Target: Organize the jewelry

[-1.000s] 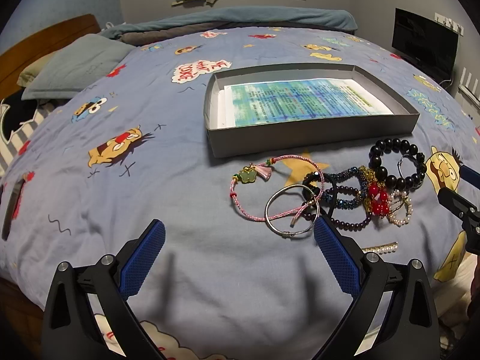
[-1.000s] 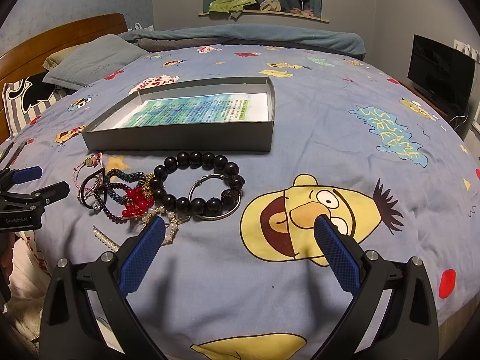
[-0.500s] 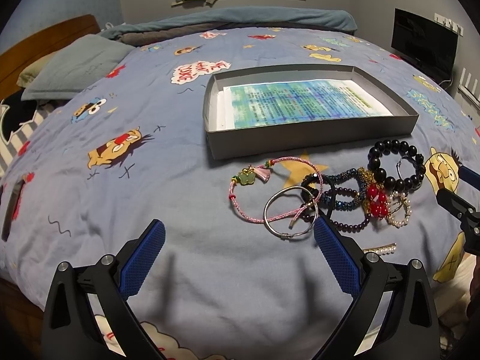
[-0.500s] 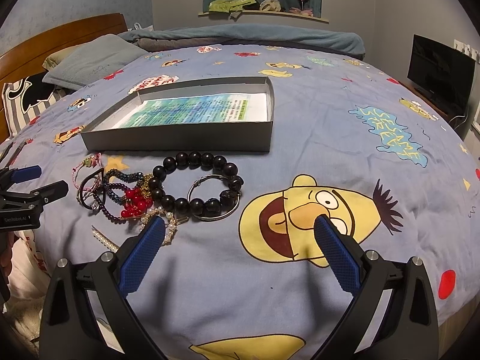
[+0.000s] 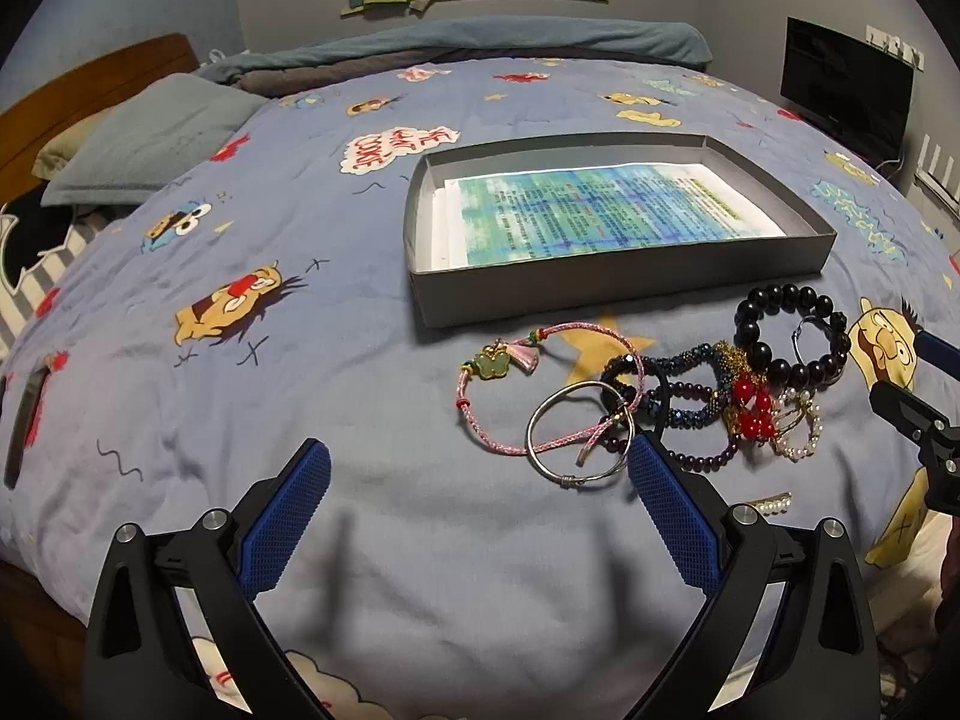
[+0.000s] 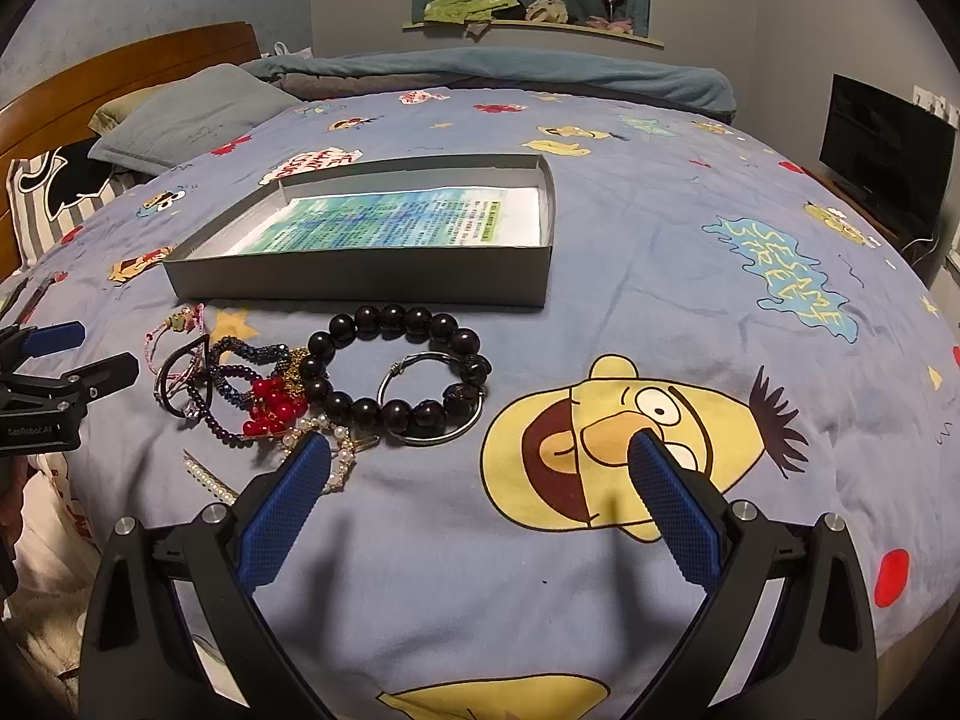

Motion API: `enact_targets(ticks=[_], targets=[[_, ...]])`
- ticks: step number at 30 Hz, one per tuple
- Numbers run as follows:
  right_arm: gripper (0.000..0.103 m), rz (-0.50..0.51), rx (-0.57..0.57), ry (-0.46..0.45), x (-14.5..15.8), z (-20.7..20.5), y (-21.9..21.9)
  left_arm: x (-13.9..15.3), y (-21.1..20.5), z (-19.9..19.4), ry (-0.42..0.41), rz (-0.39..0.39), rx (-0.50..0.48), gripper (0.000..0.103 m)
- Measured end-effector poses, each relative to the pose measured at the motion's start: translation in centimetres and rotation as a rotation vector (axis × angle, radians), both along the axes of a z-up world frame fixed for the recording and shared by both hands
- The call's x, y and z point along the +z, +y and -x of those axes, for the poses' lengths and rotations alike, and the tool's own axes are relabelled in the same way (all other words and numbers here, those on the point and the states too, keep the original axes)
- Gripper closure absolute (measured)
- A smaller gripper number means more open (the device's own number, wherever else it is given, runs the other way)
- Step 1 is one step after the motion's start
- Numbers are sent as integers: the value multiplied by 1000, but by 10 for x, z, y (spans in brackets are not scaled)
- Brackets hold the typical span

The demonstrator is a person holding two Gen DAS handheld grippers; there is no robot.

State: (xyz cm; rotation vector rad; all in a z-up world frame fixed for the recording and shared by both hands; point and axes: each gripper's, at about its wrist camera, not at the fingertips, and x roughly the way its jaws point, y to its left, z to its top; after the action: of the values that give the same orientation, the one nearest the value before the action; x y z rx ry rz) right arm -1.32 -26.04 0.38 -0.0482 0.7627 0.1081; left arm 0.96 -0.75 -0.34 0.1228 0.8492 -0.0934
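Observation:
A pile of jewelry lies on the blue cartoon bedspread before a shallow grey box (image 5: 618, 294) (image 6: 360, 285) lined with printed paper. It holds a pink cord bracelet (image 5: 480, 417), a silver bangle (image 5: 543, 468), a black bead bracelet (image 5: 759, 351) (image 6: 336, 402), a second silver bangle (image 6: 444, 435), red beads (image 5: 753, 414) (image 6: 273, 408), dark beaded strands (image 5: 690, 414) and a pearl clip (image 5: 768, 503) (image 6: 207, 480). My left gripper (image 5: 477, 474) is open, just short of the first bangle. My right gripper (image 6: 480, 468) is open, near the second silver bangle.
A grey pillow (image 5: 150, 138) and wooden headboard (image 6: 120, 60) are at the far left. A black monitor (image 6: 882, 144) stands at the right. A folded blanket (image 5: 480, 45) lies at the bed's far end. A dark flat object (image 5: 24, 426) lies at the left edge.
Both grippers have crept slightly forward toward the jewelry pile. Nothing was taken hold of.

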Motion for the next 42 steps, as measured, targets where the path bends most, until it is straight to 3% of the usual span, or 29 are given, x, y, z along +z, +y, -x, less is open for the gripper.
enact_targets(ticks=[8, 14, 16, 20, 22, 25, 28, 36, 39, 42], targets=[[5, -55, 55, -22, 6, -9, -3, -2, 11, -6, -14, 4, -5, 5], [6, -27, 76, -29, 10, -27, -2, -5, 24, -16, -32, 16, -12, 8], [13, -24, 81, -26, 10, -31, -1, -7, 25, -18, -31, 21, -26, 12], [29, -27, 77, -7, 7, -42, -1, -11, 24, -23, -13, 23, -55, 36], [41, -23, 80, 3, 5, -45, -1, -13, 24, -26, -4, 38, -66, 40], [50, -31, 91, 15, 2, -47, -1, -13, 24, -27, -5, 54, -78, 45], [64, -37, 100, 22, 0, -50, -1, -15, 24, -29, 6, 63, -87, 57], [73, -58, 111, 69, -11, -61, -3, -24, 18, -33, 38, 56, -116, 71], [86, -84, 114, 87, -14, -64, -4, -27, 17, -35, 42, 46, -116, 72], [88, -95, 121, 65, -9, -61, -4, -27, 17, -35, 43, 51, -125, 90]])
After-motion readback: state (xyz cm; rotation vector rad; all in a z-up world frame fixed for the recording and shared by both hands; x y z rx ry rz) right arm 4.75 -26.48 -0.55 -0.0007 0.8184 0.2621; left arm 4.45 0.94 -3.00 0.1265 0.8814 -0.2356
